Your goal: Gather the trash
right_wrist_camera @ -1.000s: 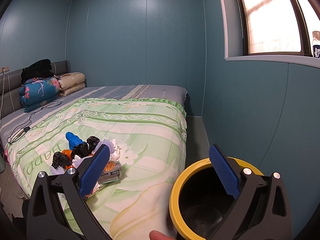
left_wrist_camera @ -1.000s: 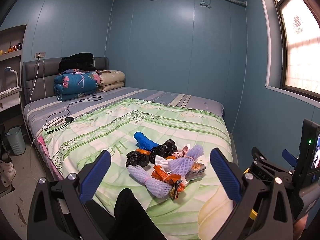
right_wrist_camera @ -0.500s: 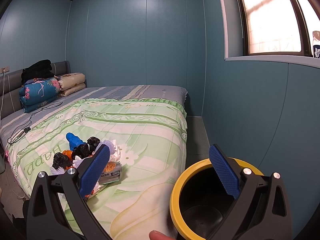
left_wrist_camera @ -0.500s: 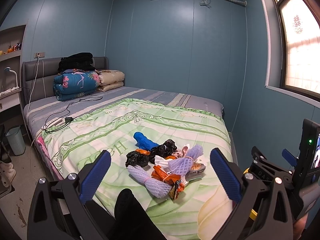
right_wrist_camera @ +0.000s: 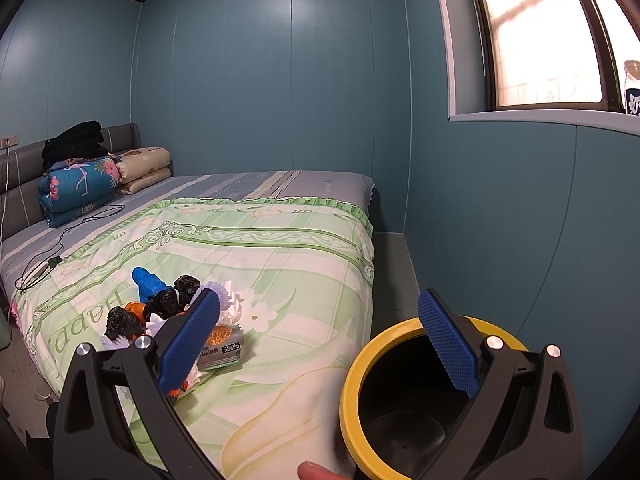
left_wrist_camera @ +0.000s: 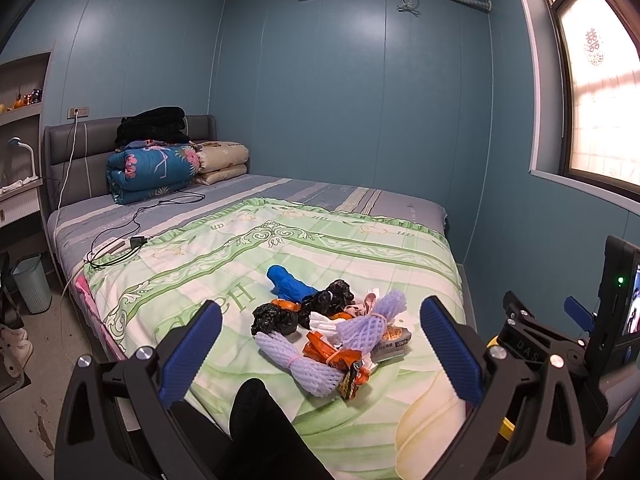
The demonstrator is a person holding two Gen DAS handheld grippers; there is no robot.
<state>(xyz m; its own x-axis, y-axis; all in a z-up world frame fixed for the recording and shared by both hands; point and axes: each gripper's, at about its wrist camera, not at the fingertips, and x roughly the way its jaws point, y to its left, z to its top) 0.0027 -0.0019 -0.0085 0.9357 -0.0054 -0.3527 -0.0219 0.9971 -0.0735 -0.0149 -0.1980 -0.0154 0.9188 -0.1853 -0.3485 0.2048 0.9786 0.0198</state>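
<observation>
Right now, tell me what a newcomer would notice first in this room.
First, the pile of trash near the foot of the green bedspread: purple foam netting, black bags, orange wrappers. Next, the yellow-rimmed bin on the floor beside the bed. Both grippers, left and right, are open and empty.

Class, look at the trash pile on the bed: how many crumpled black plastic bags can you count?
2. One black bag lies at the pile's left edge; the other black bag sits just right of it, beside the blue bag. More could be buried underneath.
</observation>
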